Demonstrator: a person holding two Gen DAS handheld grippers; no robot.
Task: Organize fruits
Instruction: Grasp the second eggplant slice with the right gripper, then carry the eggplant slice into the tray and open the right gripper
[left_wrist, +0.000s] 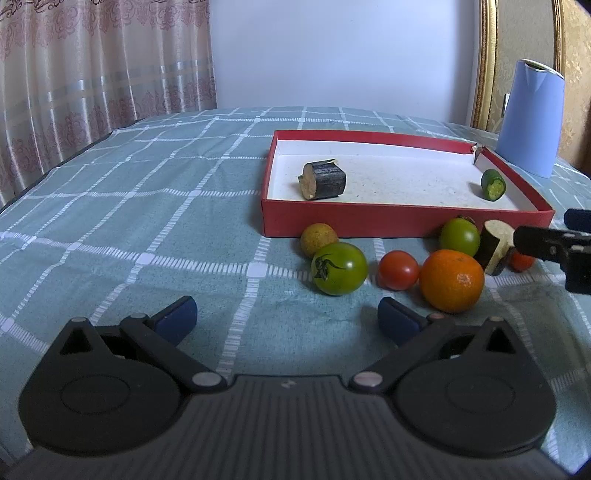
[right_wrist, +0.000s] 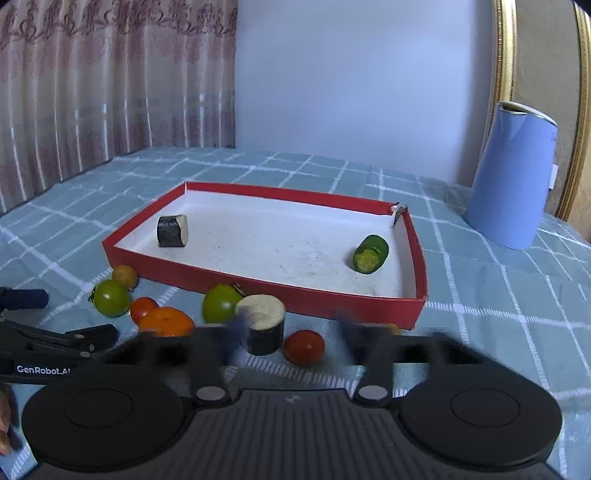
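Observation:
A red tray (left_wrist: 406, 221) (right_wrist: 295, 299) holds a dark cut cylinder (left_wrist: 324, 180) (right_wrist: 171, 230) and a green cucumber piece (left_wrist: 493, 184) (right_wrist: 370, 254). In front of it lie a green tomato (left_wrist: 339, 268) (right_wrist: 110, 297), a yellow-brown fruit (left_wrist: 317, 239) (right_wrist: 125, 275), a red tomato (left_wrist: 398, 270) (right_wrist: 143, 307), an orange (left_wrist: 451, 280) (right_wrist: 168, 320), a second green tomato (left_wrist: 459, 236) (right_wrist: 220, 303), a dark cut piece (left_wrist: 495, 246) (right_wrist: 264, 325) and another red tomato (right_wrist: 304, 346). My left gripper (left_wrist: 286, 319) is open, just short of the fruits. My right gripper (right_wrist: 291, 328) is blurred and open around the dark piece and red tomato.
A blue jug (left_wrist: 530, 116) (right_wrist: 511, 175) stands at the back right on the checked green tablecloth (left_wrist: 147, 221). Curtains hang at the left, a white wall behind. The left gripper shows in the right wrist view (right_wrist: 55, 347), the right gripper in the left wrist view (left_wrist: 554, 247).

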